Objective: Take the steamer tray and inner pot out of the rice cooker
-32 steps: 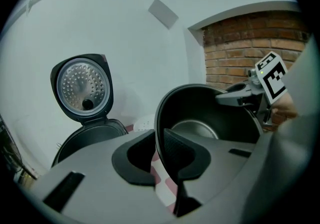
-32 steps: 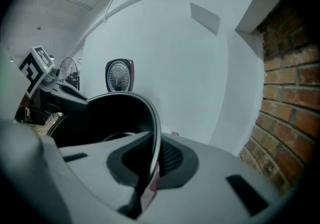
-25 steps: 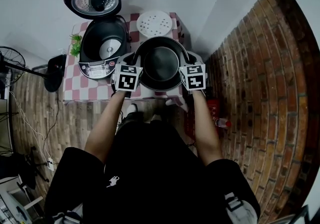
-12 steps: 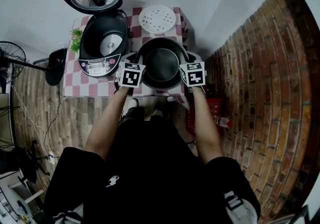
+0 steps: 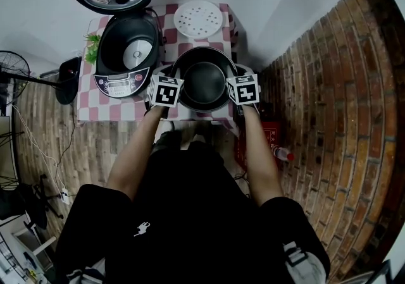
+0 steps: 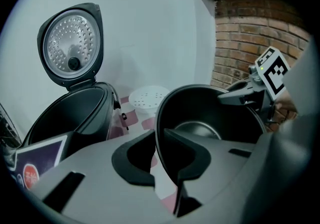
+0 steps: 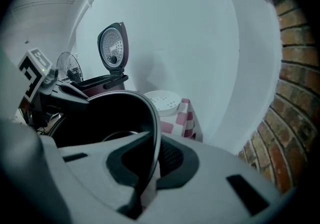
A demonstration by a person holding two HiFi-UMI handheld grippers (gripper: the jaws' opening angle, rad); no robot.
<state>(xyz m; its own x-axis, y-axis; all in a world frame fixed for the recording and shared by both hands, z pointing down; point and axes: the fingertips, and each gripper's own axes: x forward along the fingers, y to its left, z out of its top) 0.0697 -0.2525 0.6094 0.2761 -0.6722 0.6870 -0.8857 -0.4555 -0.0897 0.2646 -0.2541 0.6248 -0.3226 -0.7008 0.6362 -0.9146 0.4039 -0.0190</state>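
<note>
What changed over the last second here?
The left claw and right claw lowered the pot toward the table. Their grip on its rim, the tray and the open cooker stayed as before.

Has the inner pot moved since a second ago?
Yes. Against the steamer tray, the inner pot has shifted toward the person and looks smaller, so it has come down.
</note>
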